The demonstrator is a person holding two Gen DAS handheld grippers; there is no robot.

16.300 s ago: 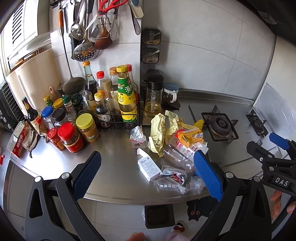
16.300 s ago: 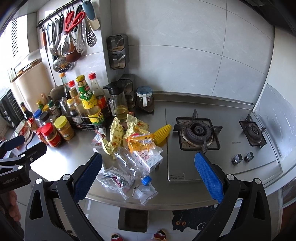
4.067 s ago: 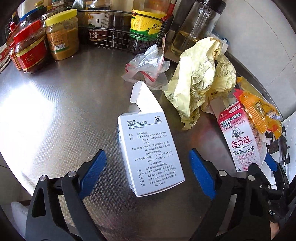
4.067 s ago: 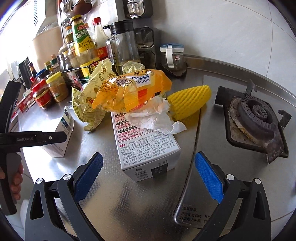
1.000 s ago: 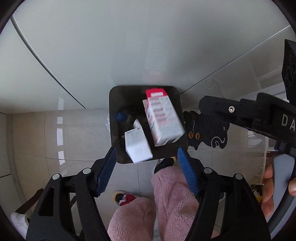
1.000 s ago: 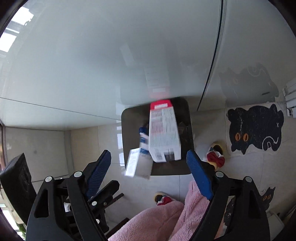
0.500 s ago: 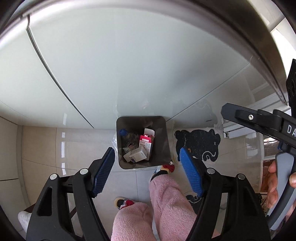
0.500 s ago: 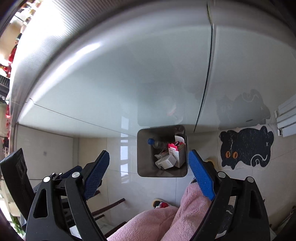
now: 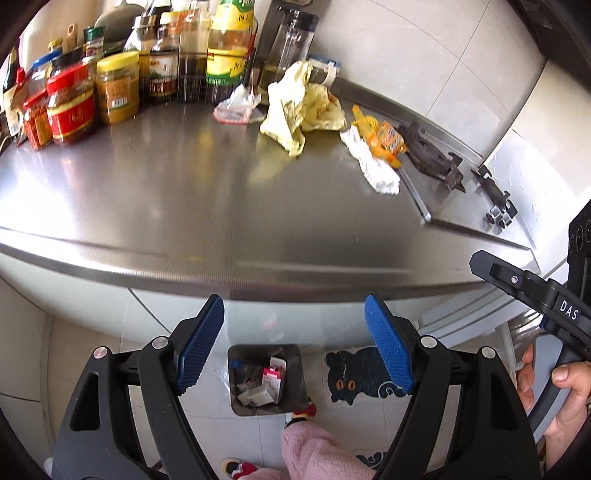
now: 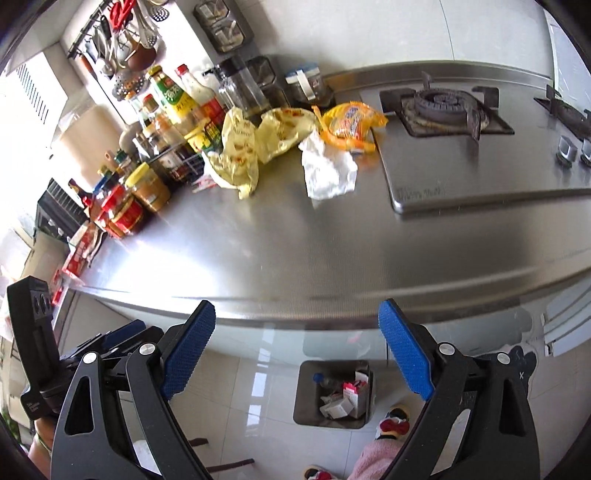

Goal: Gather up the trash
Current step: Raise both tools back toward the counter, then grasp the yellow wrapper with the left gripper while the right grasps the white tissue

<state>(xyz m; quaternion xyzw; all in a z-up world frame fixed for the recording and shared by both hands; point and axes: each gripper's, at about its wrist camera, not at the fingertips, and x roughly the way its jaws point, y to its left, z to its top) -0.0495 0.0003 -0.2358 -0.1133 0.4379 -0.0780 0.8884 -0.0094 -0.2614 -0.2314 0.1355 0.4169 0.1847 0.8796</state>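
we can only really read "DAS" in white on the black right gripper | green bottle label has characters too blurry to make out | print on the orange snack bag is unreadable too

- A stainless steel counter is spanning the kitchen, with daylight glaring off its left part.
- Pale grey wall tiles are rising behind it.
- A gas hob is sitting set into the counter's right side.
- Glossy light floor tiles are lying below, with a black cat-shaped mat resting on them.
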